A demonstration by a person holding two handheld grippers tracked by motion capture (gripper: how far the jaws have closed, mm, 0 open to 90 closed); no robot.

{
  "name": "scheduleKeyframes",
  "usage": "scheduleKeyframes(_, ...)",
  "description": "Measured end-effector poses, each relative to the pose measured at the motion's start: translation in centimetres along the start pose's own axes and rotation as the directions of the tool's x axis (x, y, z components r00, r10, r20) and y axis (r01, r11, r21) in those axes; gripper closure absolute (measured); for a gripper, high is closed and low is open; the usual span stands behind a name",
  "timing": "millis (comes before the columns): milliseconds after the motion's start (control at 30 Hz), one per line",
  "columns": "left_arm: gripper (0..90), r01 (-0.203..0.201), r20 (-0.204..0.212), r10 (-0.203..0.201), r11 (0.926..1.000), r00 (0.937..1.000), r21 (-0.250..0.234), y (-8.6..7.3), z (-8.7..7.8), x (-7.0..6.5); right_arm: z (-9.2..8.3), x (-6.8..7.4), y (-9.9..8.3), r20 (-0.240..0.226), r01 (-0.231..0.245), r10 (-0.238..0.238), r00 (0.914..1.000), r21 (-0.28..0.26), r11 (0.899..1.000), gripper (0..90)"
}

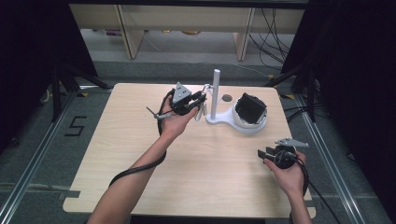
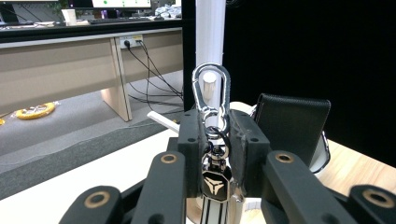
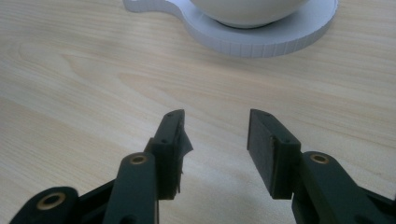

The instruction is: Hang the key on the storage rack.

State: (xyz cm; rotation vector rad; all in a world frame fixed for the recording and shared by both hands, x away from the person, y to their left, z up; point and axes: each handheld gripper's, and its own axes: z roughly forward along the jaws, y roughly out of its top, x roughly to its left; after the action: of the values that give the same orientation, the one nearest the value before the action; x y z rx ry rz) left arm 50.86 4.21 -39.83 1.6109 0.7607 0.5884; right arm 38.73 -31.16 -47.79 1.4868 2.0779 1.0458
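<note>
Spanning pale wood table (image 1: 187,158), grey floor (image 1: 28,140), seemingly desks (image 1: 187,21) behind

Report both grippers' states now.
Left gripper: shut on the keychain, its carabiner sticking up by the white post.
Right gripper: open, nothing between its fingers, over the table.

Light: even from overhead, tabletop (image 1: 196,163) bright, dark surround at both sides.
Shadows: soft, faint beneath the right gripper (image 3: 215,140).
Glare: shine on the carabiner (image 2: 211,95).
Focus: high view soft and grainy; white post (image 2: 210,32) blurred close up.
</note>
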Motion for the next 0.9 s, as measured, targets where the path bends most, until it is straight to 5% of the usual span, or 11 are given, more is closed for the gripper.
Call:
scheduleKeyframes(233, 75.4, 0.009, 0.008, -0.009, 0.9998, 0.9999, 0.02, -0.3, 0.6, -0.1, -0.1, 0.2, 0.0, 0.007, -0.019, 0.019, 0.9998, 0.008, 1.0, 57.4)
scheduleKeyframes(300, 75.3, 0.008, 0.01, -0.008, 0.9995, 0.9999, 0.03, -0.4, 0.7, -0.1, -0.1, 0.0, 0.0, 0.01, 0.008, -0.008, 0.9999, -0.001, 1.0, 57.3)
scheduleKeyframes(333, 75.2, 0.009, 0.013, -0.01, 0.9993, 0.9999, 0.036, -0.4, 0.8, 0.0, -0.2, 0.2, 0.0, 0.002, -0.029, 0.029, 0.9996, 0.008, 1.0, 57.3)
scheduleKeyframes(500, 70.6, 0.019, 0.033, -0.021, 0.9975, 0.9992, 0.068, -0.6, 1.0, -0.1, -0.2, 0.3, 0.0, 0.0, -0.032, 0.032, 0.9995, 0.01, 0.999, 57.2)
scheduleKeyframes(900, 53.0, -0.036, 0.015, 0.035, 0.9945, 0.9993, 0.098, -1.0, -1.4, 0.4, -0.2, 0.2, 0.0, 0.004, -0.026, 0.026, 0.9997, 0.008, 1.0, 57.1)
